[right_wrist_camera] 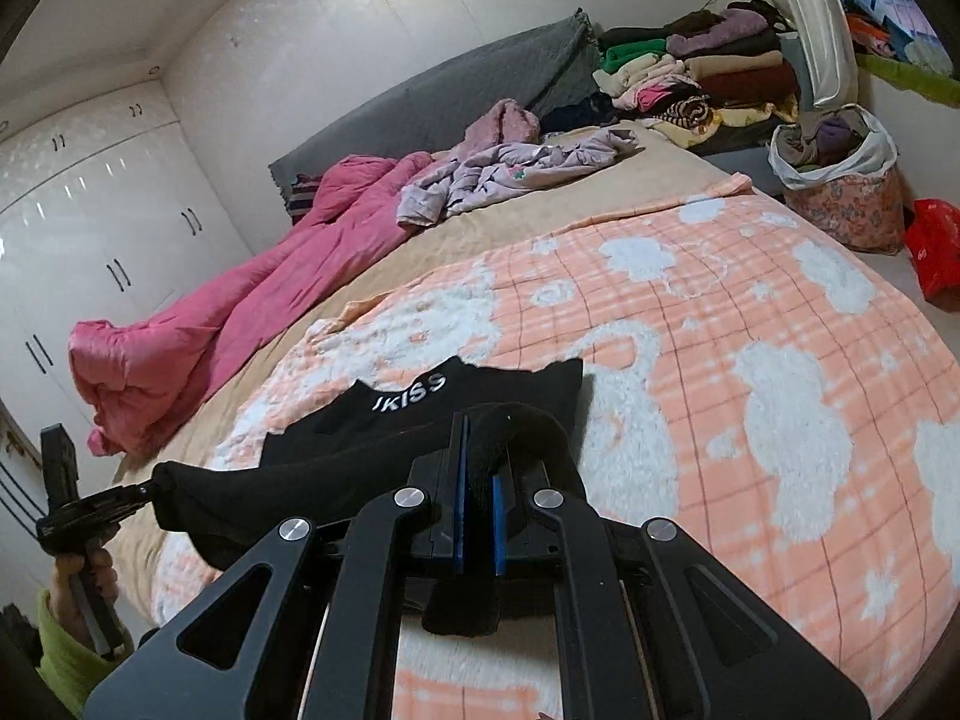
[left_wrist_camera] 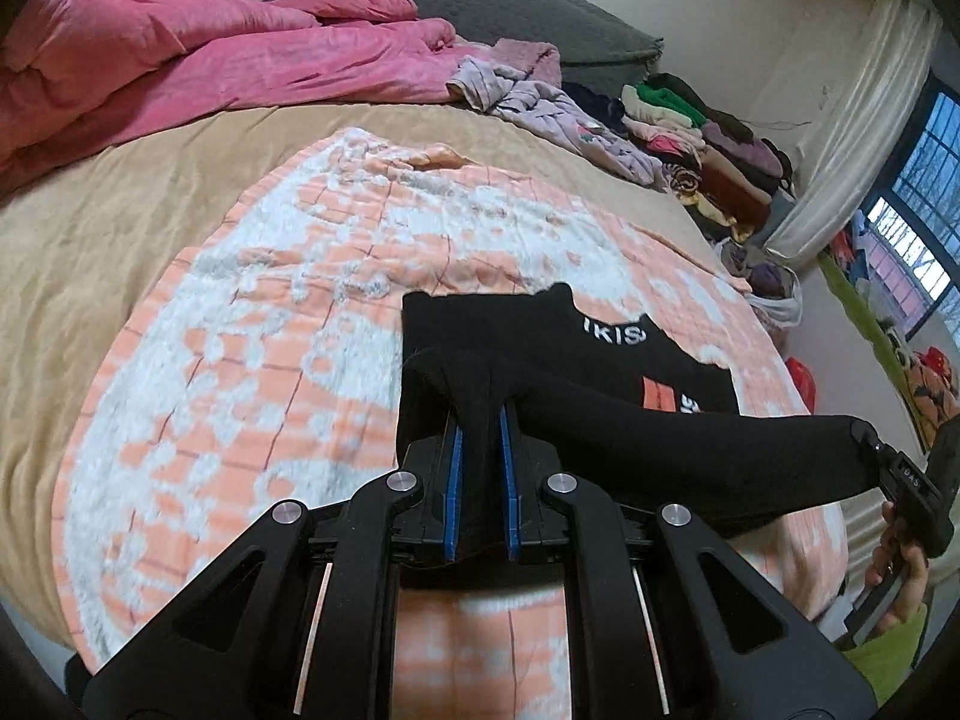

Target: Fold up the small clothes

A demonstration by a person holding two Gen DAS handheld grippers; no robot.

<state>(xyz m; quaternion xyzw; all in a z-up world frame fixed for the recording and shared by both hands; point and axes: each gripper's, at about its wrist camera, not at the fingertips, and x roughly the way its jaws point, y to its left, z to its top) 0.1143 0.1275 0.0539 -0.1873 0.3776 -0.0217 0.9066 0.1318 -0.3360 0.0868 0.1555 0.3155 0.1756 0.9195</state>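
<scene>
A small black garment (left_wrist_camera: 540, 354) with white lettering lies on the orange-and-white blanket (left_wrist_camera: 270, 360). My left gripper (left_wrist_camera: 480, 420) is shut on one corner of its near edge. My right gripper (right_wrist_camera: 477, 456) is shut on the other corner of the black garment (right_wrist_camera: 420, 414). The near edge is lifted off the blanket and stretched between the two grippers, folded over the flat part. The right gripper shows at the right edge of the left wrist view (left_wrist_camera: 870, 441). The left gripper shows at the left of the right wrist view (right_wrist_camera: 141, 489).
A pink quilt (right_wrist_camera: 240, 306) lies along the far side of the bed. Loose lilac clothes (right_wrist_camera: 510, 174) lie near the grey headboard (right_wrist_camera: 432, 90). A stack of folded clothes (right_wrist_camera: 708, 72) and a full laundry basket (right_wrist_camera: 840, 180) stand beside the bed.
</scene>
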